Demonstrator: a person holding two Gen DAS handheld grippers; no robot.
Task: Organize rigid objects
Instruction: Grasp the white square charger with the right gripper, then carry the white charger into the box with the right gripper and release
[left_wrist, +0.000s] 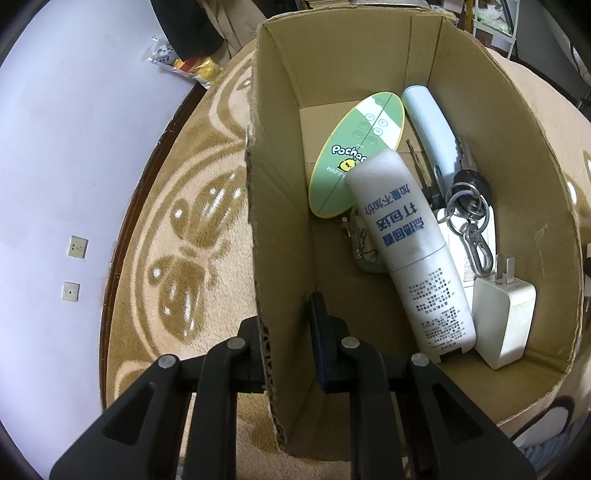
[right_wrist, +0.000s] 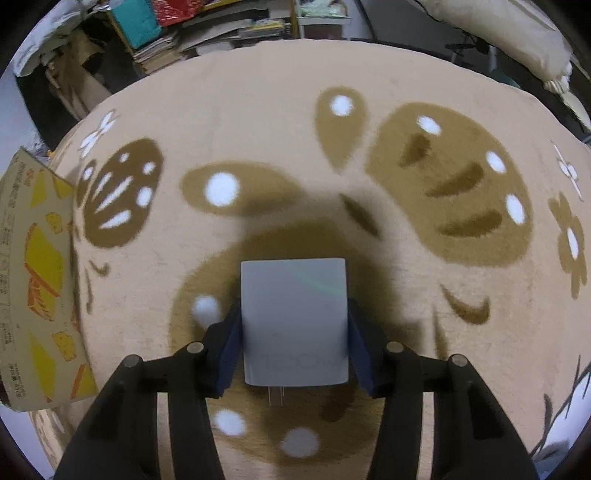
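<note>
The left hand-held gripper (left_wrist: 291, 332) is clamped on the near left wall of the cardboard box (left_wrist: 280, 184), one finger inside, one outside. In the box a white cylindrical bottle (left_wrist: 410, 254) lies with its long axis running near to far, cap end far; right of it are a key ring (left_wrist: 467, 210) and a white charger (left_wrist: 504, 321) (prongs pointing far). The right hand-held gripper (right_wrist: 294, 347) straddles a grey plug adapter (right_wrist: 294, 321) flat on the rug (right_wrist: 258, 122), pads at its sides, prongs pointing near.

Left wrist view looks steeply down into the cardboard box (left_wrist: 280, 229); right, close over the rug (right_wrist: 258, 110).
</note>
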